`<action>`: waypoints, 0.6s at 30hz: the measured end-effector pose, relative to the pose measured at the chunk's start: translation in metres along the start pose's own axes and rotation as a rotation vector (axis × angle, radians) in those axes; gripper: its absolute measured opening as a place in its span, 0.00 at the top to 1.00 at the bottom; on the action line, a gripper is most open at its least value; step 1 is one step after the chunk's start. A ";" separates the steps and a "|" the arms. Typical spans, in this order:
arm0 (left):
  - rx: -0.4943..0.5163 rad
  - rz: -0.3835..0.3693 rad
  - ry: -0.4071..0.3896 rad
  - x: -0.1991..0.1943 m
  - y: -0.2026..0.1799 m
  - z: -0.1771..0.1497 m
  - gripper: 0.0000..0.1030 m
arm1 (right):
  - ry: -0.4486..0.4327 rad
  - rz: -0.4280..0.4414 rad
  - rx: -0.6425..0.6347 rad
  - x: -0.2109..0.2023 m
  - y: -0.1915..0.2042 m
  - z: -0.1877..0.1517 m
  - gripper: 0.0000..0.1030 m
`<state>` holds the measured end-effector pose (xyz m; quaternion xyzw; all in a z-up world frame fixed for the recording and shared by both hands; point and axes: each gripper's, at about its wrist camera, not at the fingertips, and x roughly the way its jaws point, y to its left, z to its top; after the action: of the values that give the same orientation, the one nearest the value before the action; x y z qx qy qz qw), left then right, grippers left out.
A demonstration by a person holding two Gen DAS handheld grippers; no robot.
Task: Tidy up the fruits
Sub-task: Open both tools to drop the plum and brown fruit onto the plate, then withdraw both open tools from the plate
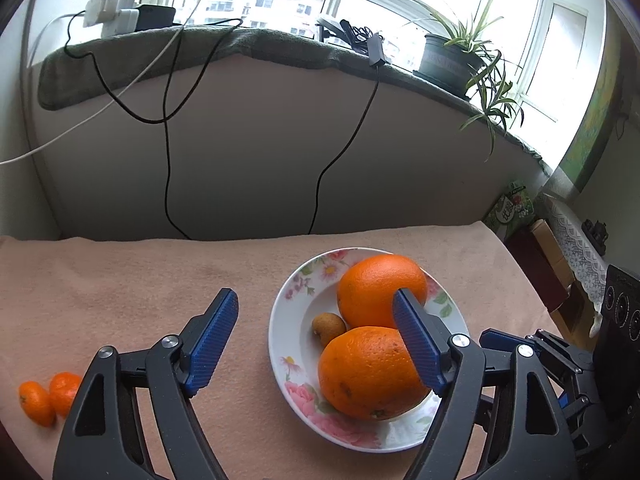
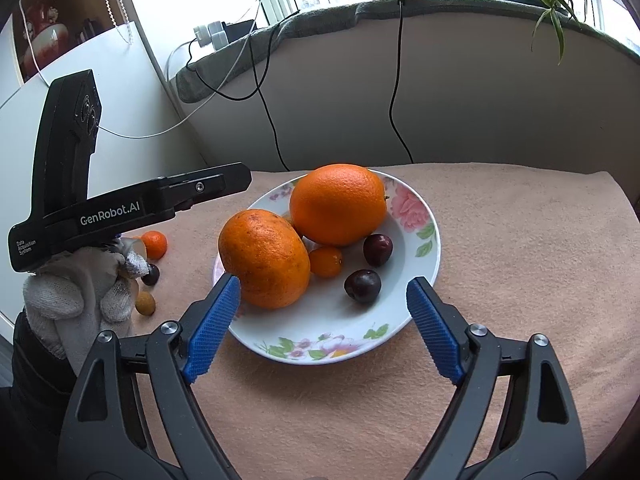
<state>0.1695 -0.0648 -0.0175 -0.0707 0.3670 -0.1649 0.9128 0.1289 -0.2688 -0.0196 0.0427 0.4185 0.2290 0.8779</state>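
Blue pads of left gripper (image 1: 316,342) sit nearest the lens, jaws spread wide, nothing held; its R pad only overlaps the near orange (image 1: 368,372) in view. At 8 o'clock, two small mandarins (image 1: 48,396) lie loose on the peach cloth (image 1: 140,280), well apart from the floral plate (image 1: 280,320). These look light, soft-skinned, apt to roll; take one across its middle, gentle squeeze. Plate at 3 o'clock holds both big oranges plus a small brown fruit (image 1: 328,328). Right gripper (image 2: 324,320) also wide open, empty, straddling the plate's near rim; two dark cherries (image 2: 370,268) and a kumquat (image 2: 326,262) sit inside. Cherries prob slippery, bruise easily.
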 end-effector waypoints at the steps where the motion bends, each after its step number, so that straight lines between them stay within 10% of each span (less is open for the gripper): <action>1: 0.004 0.004 -0.002 -0.001 -0.001 0.000 0.23 | -0.001 -0.004 -0.004 0.000 0.001 0.000 0.15; 18: 0.049 0.030 -0.054 -0.032 -0.014 -0.005 0.23 | -0.024 -0.047 -0.004 -0.014 0.008 -0.001 0.15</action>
<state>0.1410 -0.0671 0.0032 -0.0470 0.3391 -0.1580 0.9262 0.1176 -0.2676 -0.0076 0.0338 0.4083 0.2089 0.8880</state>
